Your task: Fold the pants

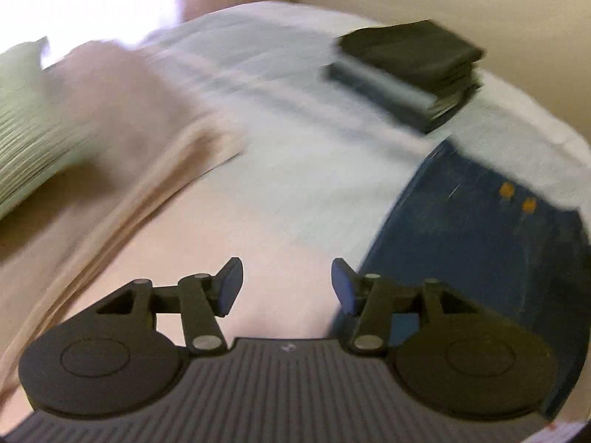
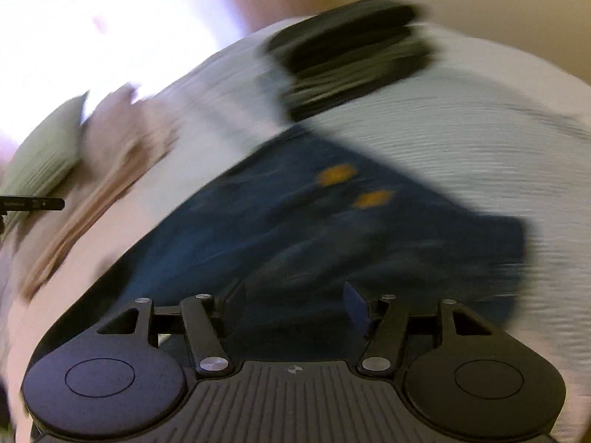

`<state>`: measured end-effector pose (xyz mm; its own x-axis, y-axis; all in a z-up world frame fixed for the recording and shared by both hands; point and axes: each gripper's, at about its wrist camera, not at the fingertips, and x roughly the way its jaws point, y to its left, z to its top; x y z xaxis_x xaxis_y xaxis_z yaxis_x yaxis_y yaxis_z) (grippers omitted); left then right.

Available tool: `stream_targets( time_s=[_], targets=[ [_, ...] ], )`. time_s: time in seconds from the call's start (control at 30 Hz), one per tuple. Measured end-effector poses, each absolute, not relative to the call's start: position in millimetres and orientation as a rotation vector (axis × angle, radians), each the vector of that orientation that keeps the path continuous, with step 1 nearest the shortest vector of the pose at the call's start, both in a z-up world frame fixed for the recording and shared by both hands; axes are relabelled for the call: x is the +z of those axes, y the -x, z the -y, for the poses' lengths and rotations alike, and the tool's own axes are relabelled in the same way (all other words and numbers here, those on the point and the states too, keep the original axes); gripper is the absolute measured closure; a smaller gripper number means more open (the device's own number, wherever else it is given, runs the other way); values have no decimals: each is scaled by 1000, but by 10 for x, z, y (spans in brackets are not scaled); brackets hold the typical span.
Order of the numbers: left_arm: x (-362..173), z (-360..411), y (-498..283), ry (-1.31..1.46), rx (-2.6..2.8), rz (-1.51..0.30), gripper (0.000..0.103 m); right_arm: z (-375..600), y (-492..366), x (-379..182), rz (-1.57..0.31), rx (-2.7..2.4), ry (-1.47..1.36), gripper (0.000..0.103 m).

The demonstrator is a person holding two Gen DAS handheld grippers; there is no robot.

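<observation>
while both pictures are smeared with blur, the main things are easy to pick out: the blue jeans [image 2: 295, 229] lie flat on the pale bed cover [image 2: 461, 140], and they look folded into a short, wide shape already, so the fold seems almost done. the right gripper [image 2: 295, 310] hangs right over the jeans with its jaws spread apart and nothing between them. the left gripper [image 1: 286, 284] is also spread and empty, and it sits over bare bed cover [image 1: 295, 170], with the jeans [image 1: 480, 243] off to its right side, near its right fingertip. so the right hand looks nearer to the jeans. the long side of the jeans seems to run from low on the left to high on the right in the right view. past the jeans, further up the bed, sits a stack of dark folded clothes [image 2: 351, 55], so a lift and carry would go forward that way, i think. the right view shows two yellow patches [image 2: 336, 173] on the jeans big and clear. the left view shows more of the pink blanket [image 1: 122, 122] and the green pillow [image 1: 33, 122] on the left.
</observation>
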<state>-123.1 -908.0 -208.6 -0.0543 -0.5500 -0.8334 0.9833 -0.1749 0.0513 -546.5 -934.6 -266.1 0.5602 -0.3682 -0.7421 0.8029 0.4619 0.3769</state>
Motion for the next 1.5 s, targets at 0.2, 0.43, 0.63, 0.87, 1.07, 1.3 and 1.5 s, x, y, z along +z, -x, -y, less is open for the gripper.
stream_targets(
  time_s=[0.2,0.43,0.63,0.87,1.07,1.3,1.5],
  targets=[
    [-2163,7465,110,-949,-1467,-722,42,8771,4051,-2661,-762,-467,-547,46],
    [-2683,6118,-437,-1022,-1505,-824,36,8244,2550,-2904,-956,-143,-85,44],
    [-3226,5756,-480,-1122,-1523,-731,60,8058,1742,-3333,-1046,122,440,43],
    [-3133,5724,-676,-1089,-1450,-732,101,8180,1325,-3729,-1208,334,585,102],
    [-2087,5880,-820,-1024,-1450,-834,102,8465,1405,-3010,-1200,347,422,101],
    [-1864,6658,-1202,-993,-1274,-836,88,9041,858,-3138,-1086,78,387,61],
    [-2449,6871,-1506,-946,-1098,-828,83,9272,1013,-3278,-1024,-124,185,58]
  ],
)
